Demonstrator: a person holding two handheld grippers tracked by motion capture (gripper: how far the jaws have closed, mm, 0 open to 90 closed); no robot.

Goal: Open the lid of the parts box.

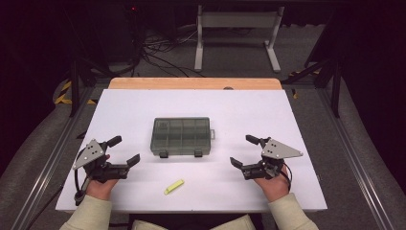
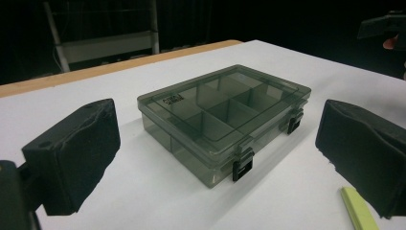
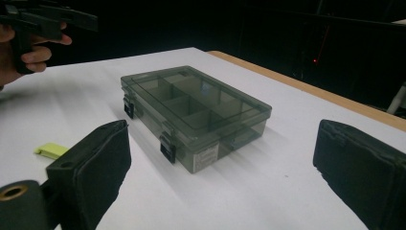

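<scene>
Grey divided box [image 1: 181,136] shut mid-table, wide-spread grippers [image 1: 123,150] [image 1: 243,150] well apart either side

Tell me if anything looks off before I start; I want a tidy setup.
Nothing stands out. The compartment box sits flat and closed, both latches down, square to the table. A yellow-green strip lies loose in front of it. Both grippers rest open, holding nothing.

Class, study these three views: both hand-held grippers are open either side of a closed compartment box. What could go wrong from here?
1. The compartment box lies loose on the smooth table; pushing a latch from one side might slide it.
2. The two latches are small, so wide pads may slip off.
3. The yellow piece lies near the table's front edge; the left hand-held gripper or right hand-held gripper could knock it off.
</scene>
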